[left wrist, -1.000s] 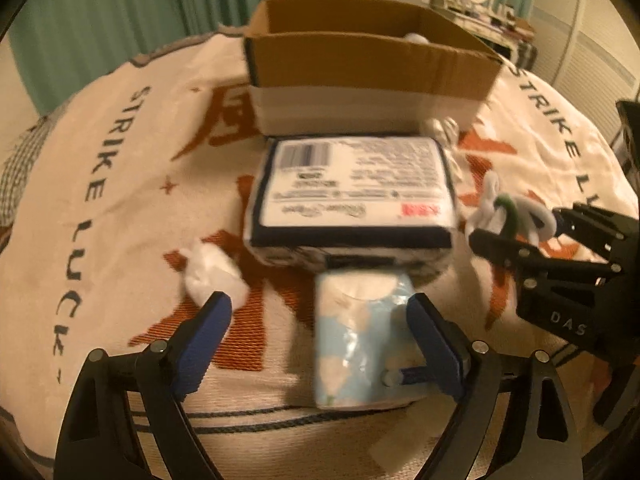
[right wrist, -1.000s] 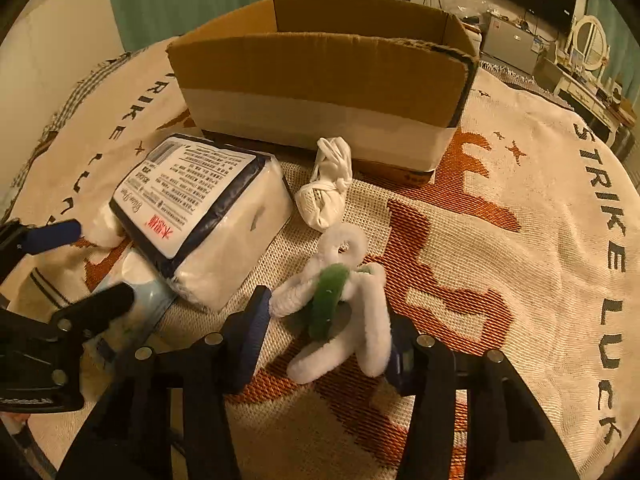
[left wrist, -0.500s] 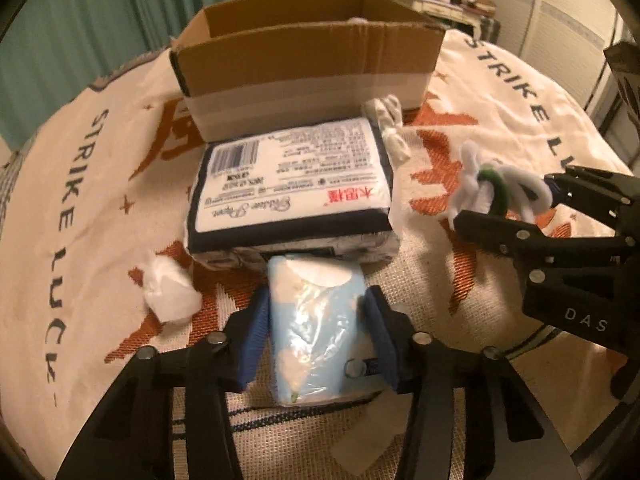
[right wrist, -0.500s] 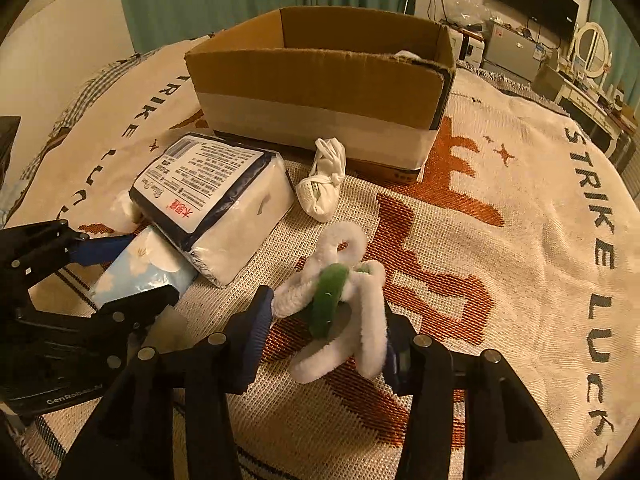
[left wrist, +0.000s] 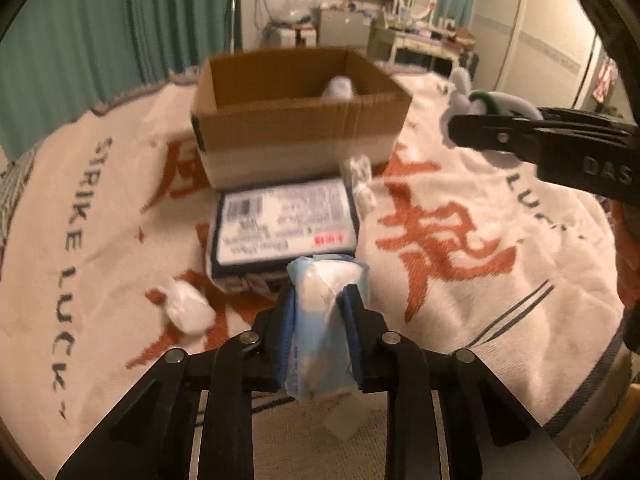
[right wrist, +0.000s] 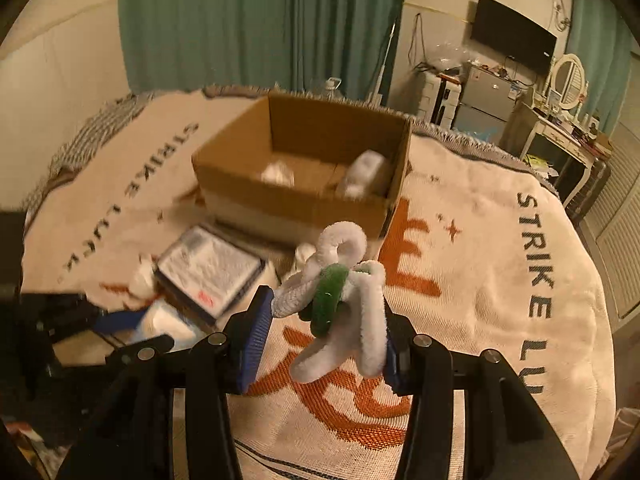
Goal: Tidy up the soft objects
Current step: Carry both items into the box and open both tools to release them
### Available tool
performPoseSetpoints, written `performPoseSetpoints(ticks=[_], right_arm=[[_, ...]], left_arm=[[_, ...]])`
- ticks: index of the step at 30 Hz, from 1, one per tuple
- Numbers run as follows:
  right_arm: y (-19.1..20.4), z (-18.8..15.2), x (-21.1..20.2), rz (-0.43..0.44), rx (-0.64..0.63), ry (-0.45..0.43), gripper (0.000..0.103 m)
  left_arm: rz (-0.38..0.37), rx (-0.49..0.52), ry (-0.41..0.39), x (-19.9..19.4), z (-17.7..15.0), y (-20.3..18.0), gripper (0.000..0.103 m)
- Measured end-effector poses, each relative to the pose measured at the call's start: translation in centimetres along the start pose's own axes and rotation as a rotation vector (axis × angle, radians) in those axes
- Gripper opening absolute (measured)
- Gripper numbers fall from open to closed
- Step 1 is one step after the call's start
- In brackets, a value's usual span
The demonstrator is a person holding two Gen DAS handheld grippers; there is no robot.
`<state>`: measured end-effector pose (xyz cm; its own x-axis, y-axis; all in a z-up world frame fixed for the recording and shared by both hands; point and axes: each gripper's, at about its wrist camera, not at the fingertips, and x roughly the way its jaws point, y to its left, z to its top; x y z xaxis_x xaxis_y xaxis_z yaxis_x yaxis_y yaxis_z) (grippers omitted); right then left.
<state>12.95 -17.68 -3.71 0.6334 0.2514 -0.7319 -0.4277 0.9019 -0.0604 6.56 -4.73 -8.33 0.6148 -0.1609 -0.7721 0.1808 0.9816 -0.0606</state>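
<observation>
Between the left tongs (left wrist: 322,312): pale blue tissue pack (left wrist: 325,320), pinched, lifted. Right tongs (right wrist: 326,332) pinch white-and-green chenille toy (right wrist: 340,300), raised above blanket (right wrist: 480,280). Beyond: large wipes pack (left wrist: 286,224), cardboard box (left wrist: 300,120).

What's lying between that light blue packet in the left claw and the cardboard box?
A big pack of tissues, label side up on the blanket, fills most of the stretch between the blue packet and the box. The left wrist view shows it best.
</observation>
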Motion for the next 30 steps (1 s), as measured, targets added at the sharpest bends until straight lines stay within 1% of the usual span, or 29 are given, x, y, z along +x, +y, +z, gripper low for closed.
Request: performPoseSetpoints(ticks=[3,6,10,12,14,17,19,21,23,27,29,30], right_arm=[[0.8,1.7,-1.0,-0.004,-0.005,-0.023,0.048],[1.5,3.5,-2.0,0.003,-0.006,-0.050,0.048],[1.6,5.8,-3.1,-0.009,-0.010,-0.107,0.048],[1.2,6.9,-3.5,-0.018,-0.002,-0.146,0.048],[0.7,7.9,-3.6,-0.018,0.002,-0.168,0.048],[-0.1,9.8,-3.0,-0.019,0.003,-0.192,0.048],[-0.3,11.1,-2.2,-0.018,-0.008,-0.200,0.048],[-0.5,12.0,-0.9,-0.020,-0.024,-0.200,0.048],[-0.7,13.0,1.2,-0.029,-0.026,-0.190,0.048],[-2.1,13.9,6.1,-0.018,0.037,-0.147,0.048],[-2.5,13.7,8.3,-0.020,0.056,-0.131,0.048],[-2.6,13.6,9.4,-0.027,0.056,-0.118,0.048]], left_arm=[[-0.014,0.004,-0.049,-1.7,1.5,0.5,0.021],[-0.010,0.010,-0.108,-3.1,3.2,1.1,0.021],[0.013,0.021,-0.188,-4.4,6.7,2.2,0.021],[0.014,0.024,-0.212,-4.5,8.6,2.8,0.021],[0.031,0.040,-0.236,-4.4,10.4,3.1,0.021],[0.044,0.057,-0.257,-3.1,13.4,3.7,0.021],[0.043,0.059,-0.257,-1.7,15.1,4.2,0.021],[0.041,0.062,-0.254,-0.2,16.0,4.5,0.021],[0.032,0.061,-0.241,1.9,16.9,5.1,0.021],[0.028,0.078,-0.200,5.5,17.5,5.9,0.021],[0.020,0.090,-0.188,7.1,17.6,6.1,0.026],[0.035,0.087,-0.200,7.5,17.5,6.1,0.027]])
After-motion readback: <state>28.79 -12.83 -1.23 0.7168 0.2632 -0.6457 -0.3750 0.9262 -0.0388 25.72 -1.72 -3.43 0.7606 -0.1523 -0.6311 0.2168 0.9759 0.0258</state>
